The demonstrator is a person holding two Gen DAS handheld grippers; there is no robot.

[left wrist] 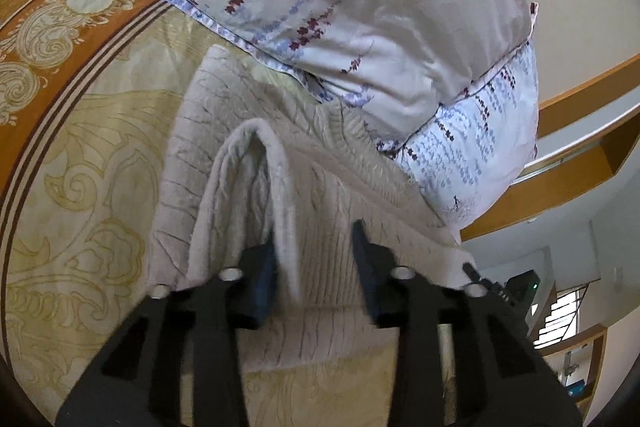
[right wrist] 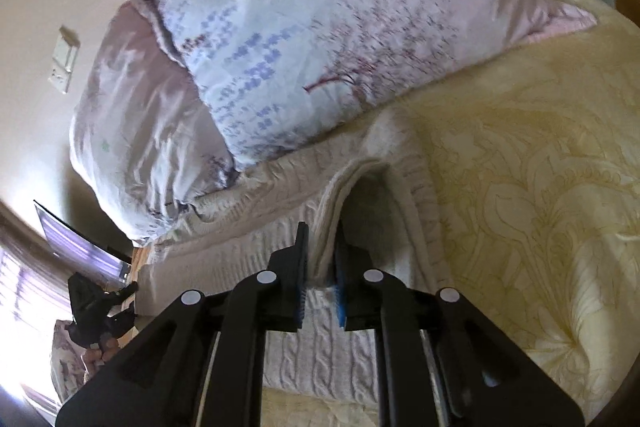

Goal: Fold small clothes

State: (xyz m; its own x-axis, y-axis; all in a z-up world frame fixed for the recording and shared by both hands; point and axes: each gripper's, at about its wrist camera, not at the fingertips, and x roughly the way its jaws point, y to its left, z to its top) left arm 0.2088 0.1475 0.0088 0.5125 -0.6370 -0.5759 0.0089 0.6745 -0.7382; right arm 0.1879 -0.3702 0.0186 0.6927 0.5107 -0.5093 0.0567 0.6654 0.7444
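Observation:
A cream cable-knit sweater [left wrist: 320,195] lies on the yellow patterned bedspread [left wrist: 80,187], its far edge against the pillows. My left gripper [left wrist: 316,263] is open, its fingers either side of a raised fold of the sweater, with the left pad touching the fold. In the right wrist view the same sweater [right wrist: 280,243] shows, and my right gripper [right wrist: 322,267] is shut on a raised fold of it, lifted off the bed. The left gripper [right wrist: 100,311] also shows far left in that view.
Floral pillows [left wrist: 360,7] [right wrist: 300,39] are stacked right behind the sweater. An orange patterned border [left wrist: 60,27] of the bedspread runs at the left. A wooden headboard [left wrist: 580,163] and wall lie to the right of the pillows.

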